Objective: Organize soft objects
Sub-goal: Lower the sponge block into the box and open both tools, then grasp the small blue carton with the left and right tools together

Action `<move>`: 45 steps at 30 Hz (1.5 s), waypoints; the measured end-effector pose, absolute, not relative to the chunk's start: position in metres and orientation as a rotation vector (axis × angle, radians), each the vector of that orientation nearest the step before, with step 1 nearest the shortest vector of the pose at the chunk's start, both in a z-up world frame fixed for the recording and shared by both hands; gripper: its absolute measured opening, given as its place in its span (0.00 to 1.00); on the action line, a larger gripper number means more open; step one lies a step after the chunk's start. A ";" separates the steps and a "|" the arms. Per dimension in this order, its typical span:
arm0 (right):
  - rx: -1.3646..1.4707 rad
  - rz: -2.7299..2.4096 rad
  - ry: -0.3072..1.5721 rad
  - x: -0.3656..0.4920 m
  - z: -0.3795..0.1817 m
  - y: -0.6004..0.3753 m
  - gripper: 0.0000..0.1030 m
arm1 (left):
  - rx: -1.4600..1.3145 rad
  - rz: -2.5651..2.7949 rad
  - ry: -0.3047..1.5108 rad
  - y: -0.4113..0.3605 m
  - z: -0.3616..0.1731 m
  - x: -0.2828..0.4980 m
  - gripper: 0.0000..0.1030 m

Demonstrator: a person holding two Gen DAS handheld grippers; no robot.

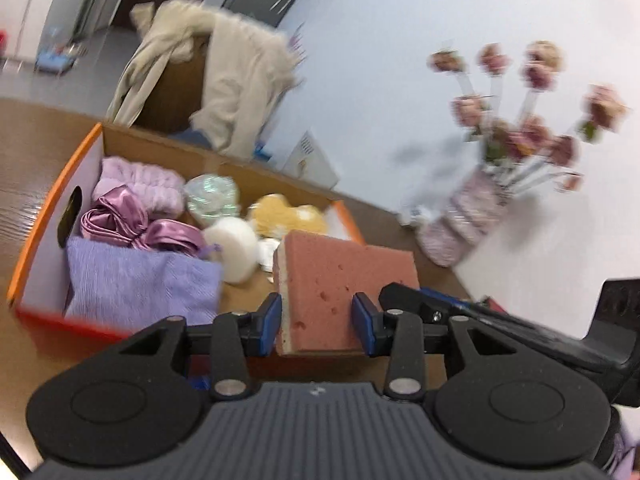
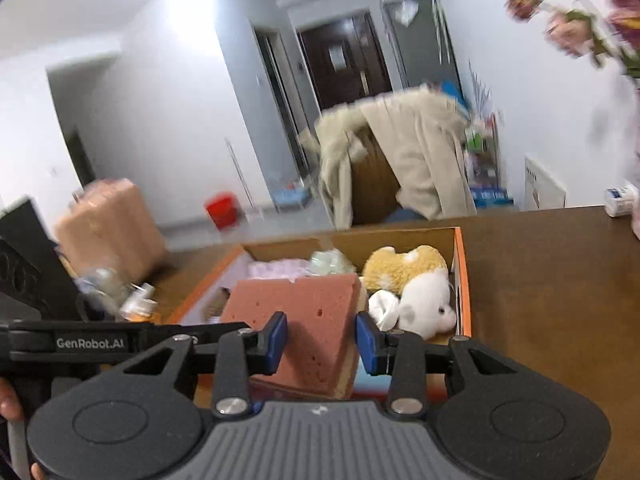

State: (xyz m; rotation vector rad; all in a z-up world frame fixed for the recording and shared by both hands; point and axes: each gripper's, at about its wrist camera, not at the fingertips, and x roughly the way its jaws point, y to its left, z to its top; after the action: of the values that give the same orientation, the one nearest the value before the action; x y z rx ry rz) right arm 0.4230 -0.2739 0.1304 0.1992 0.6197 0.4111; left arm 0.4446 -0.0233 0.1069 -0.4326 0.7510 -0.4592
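A pink sponge [image 1: 336, 280] with a pale backing layer sits between the blue pads of my left gripper [image 1: 318, 322], which is shut on it. The same sponge [image 2: 304, 320] also sits between the pads of my right gripper [image 2: 322, 340], shut on it. Both hold it just in front of and above an orange-rimmed cardboard box [image 1: 48, 216] on the brown table. The box [image 2: 462, 280] holds a lilac cloth [image 1: 140, 284], purple satin scrunchies [image 1: 120, 216], a pink fluffy item [image 1: 140, 184], a white sponge ball [image 1: 236, 248] and a yellow-and-white plush toy [image 2: 416, 284].
A vase of pink flowers [image 1: 472, 216] stands on the table by the white wall. A beige coat [image 2: 404, 152] hangs over a chair behind the table. Small bottles [image 2: 136, 300] and a pink suitcase [image 2: 108, 228] are to the left. A white bottle [image 2: 620, 200] stands far right.
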 end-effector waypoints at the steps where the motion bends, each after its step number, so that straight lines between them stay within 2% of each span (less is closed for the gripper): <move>1: 0.189 0.415 0.656 0.441 0.127 -0.268 0.36 | -0.425 -0.442 0.779 -0.020 0.100 0.458 0.38; 4: 0.229 0.457 0.789 0.489 0.108 -0.252 0.30 | -0.349 -0.370 0.821 -0.011 0.082 0.476 0.37; 9: 0.273 0.494 0.917 0.516 0.060 -0.233 0.29 | -0.254 -0.316 0.866 -0.004 0.057 0.488 0.34; 20: 0.295 0.435 0.959 0.517 0.042 -0.252 0.32 | -0.234 -0.345 0.897 -0.023 0.052 0.490 0.37; 21: 0.278 0.442 0.955 0.514 0.043 -0.247 0.33 | -0.211 -0.338 0.882 -0.022 0.055 0.483 0.41; 22: 0.245 0.442 0.934 0.510 0.045 -0.242 0.35 | -0.206 -0.332 0.866 -0.020 0.058 0.476 0.42; 23: 0.213 0.439 0.912 0.507 0.046 -0.239 0.40 | -0.200 -0.323 0.855 -0.018 0.062 0.468 0.42; 24: 0.170 0.433 0.891 0.503 0.046 -0.235 0.52 | -0.192 -0.307 0.841 -0.014 0.068 0.458 0.44; 25: 0.156 0.420 0.873 0.499 0.047 -0.234 0.56 | -0.191 -0.282 0.819 -0.009 0.076 0.445 0.45; 27: 0.158 0.395 0.844 0.493 0.050 -0.236 0.56 | -0.205 -0.265 0.775 0.002 0.091 0.421 0.55; 31: 0.169 0.352 0.763 0.465 0.079 -0.247 0.58 | -0.181 -0.201 0.668 0.021 0.119 0.359 0.58; 34: 0.144 0.329 0.660 0.428 0.109 -0.256 0.62 | -0.145 -0.169 0.600 0.029 0.130 0.315 0.65; 36: 0.142 0.335 0.603 0.395 0.127 -0.264 0.68 | -0.125 -0.163 0.565 0.031 0.130 0.288 0.68; 40: 0.123 0.358 0.529 0.331 0.147 -0.275 0.71 | -0.113 -0.159 0.523 0.030 0.119 0.236 0.72; 45: 0.103 0.363 0.463 0.245 0.151 -0.277 0.79 | -0.114 -0.176 0.484 0.030 0.105 0.180 0.81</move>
State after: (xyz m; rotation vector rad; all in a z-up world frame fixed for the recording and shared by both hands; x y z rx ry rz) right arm 0.2454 -0.2774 0.1508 0.1027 0.4628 0.3631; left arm 0.1804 0.0300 0.1048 -0.1136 0.4840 -0.1763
